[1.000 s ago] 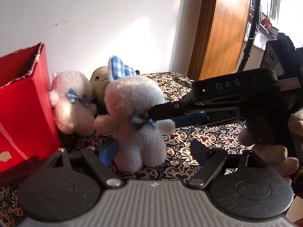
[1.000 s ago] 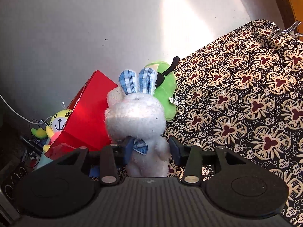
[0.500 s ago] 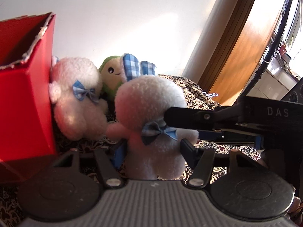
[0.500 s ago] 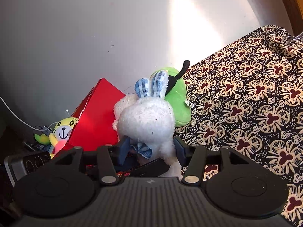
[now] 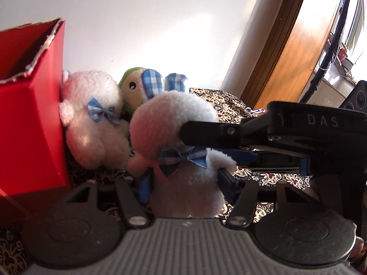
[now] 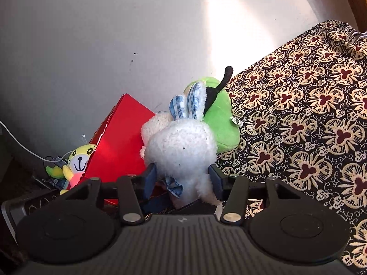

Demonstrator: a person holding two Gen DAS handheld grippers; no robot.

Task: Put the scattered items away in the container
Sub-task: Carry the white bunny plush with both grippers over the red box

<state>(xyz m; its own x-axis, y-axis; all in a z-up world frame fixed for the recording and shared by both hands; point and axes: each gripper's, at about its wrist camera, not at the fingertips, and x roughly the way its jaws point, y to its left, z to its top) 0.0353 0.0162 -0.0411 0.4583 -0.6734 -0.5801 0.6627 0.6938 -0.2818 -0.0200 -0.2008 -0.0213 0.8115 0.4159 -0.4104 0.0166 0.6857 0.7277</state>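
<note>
A plain white wall backs the scene, with a wooden door frame off to one side and sunlight falling across both. Below it spreads a dark cloth printed with cream and maroon flowers, covering the surface the toys sit on. A red cardboard box with a torn rim stands open-topped against the wall; in the right wrist view a yellow animal plush shows at its far side. A white plush with a blue bow leans against the box wall, and a green plush with a black antenna sits just behind. The white plush bunny with blue checked ears stands upright in front of them, beside the box and outside it. The left tongs have just been closing around the bunny's lower body, blue pads against its sides. The right tongs reach in from the side and, having just narrowed too, bracket the bunny near its bow tie, pads touching the fur.
</note>
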